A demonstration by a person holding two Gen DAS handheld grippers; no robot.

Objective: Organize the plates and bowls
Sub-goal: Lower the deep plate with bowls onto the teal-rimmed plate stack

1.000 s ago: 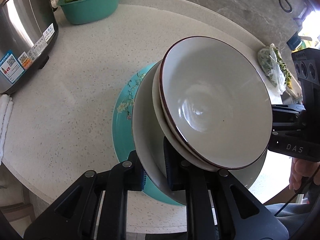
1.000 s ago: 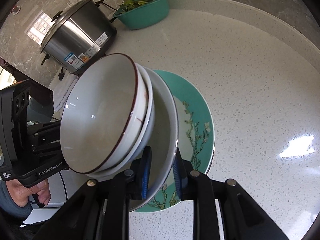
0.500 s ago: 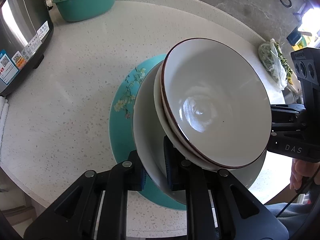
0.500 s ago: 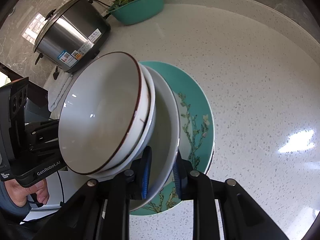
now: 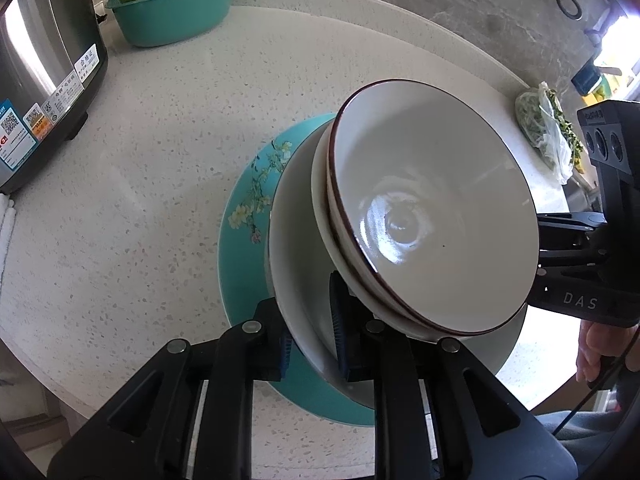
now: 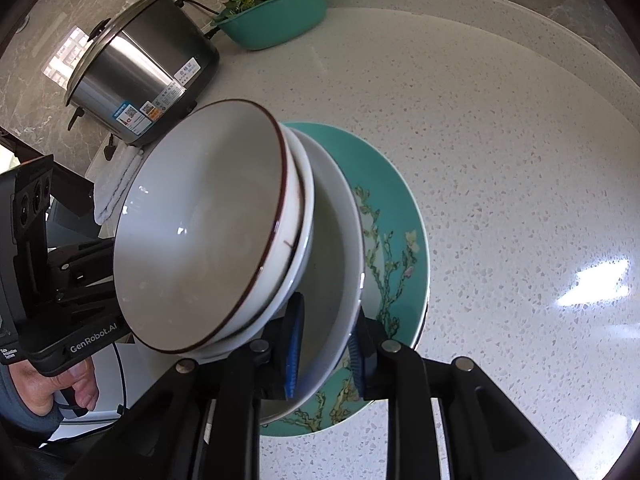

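A large white bowl (image 5: 298,256) carries two smaller nested bowls; the top one is a brown-rimmed bowl (image 5: 432,216). The stack hangs tilted over a teal floral plate (image 5: 244,216) on the speckled counter. My left gripper (image 5: 310,320) is shut on the large bowl's near rim. My right gripper (image 6: 326,344) is shut on the opposite rim of the large white bowl (image 6: 336,248), with the brown-rimmed bowl (image 6: 200,240) leaning left over the teal plate (image 6: 396,232). Whether the stack touches the plate is hidden.
A steel rice cooker (image 5: 36,76) stands at the left, with a folded white cloth (image 6: 116,184) beside it. A teal basin of greens (image 5: 172,8) sits at the back. A bag of greens (image 5: 544,136) lies at the right. Grey stone wall behind.
Both grippers and the bowl stack have shifted slightly toward the back of the counter; the cooker and basin sit lower in the views. The grips are unchanged.
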